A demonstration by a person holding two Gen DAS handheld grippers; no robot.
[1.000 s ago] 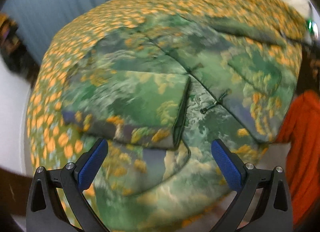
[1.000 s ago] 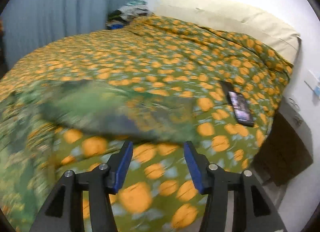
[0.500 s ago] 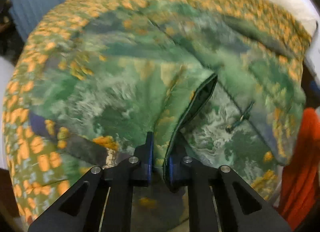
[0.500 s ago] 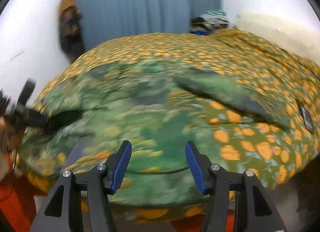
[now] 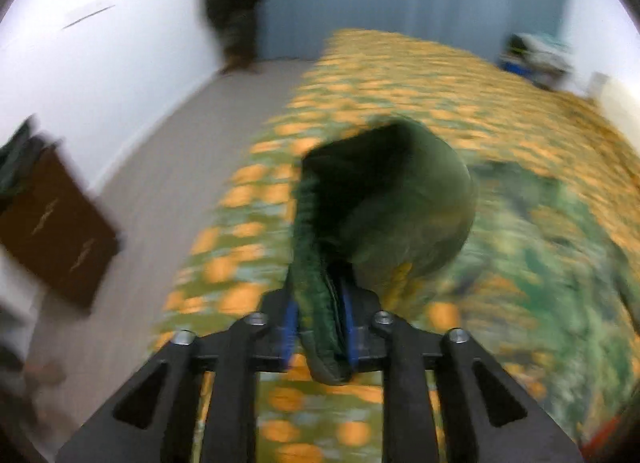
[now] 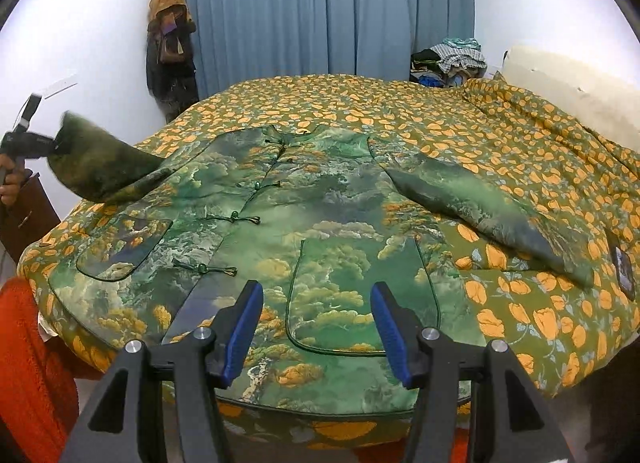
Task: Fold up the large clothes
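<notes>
A large green padded jacket (image 6: 304, 223) with a cloud-and-tree print lies front up on the bed, knot buttons down its middle. Its right sleeve (image 6: 492, 211) lies stretched out to the right. My left gripper (image 5: 320, 327) is shut on the cuff of the left sleeve (image 5: 384, 203) and holds it lifted off the bed; it also shows at the far left of the right wrist view (image 6: 100, 167). My right gripper (image 6: 316, 327) is open and empty above the jacket's hem, near a patch pocket (image 6: 360, 295).
The bed (image 6: 400, 103) has a green cover with orange flowers. A phone (image 6: 622, 263) lies near its right edge. A clothes pile (image 6: 448, 63) sits at the far corner. A brown cabinet (image 5: 52, 227) stands on the floor at left, a hung coat (image 6: 170, 47) by the curtain.
My left gripper closed on the left sleeve cuff and lifted it out to the left, unfolding the sleeve from the jacket front. My right gripper swung left to face the jacket, still open.
</notes>
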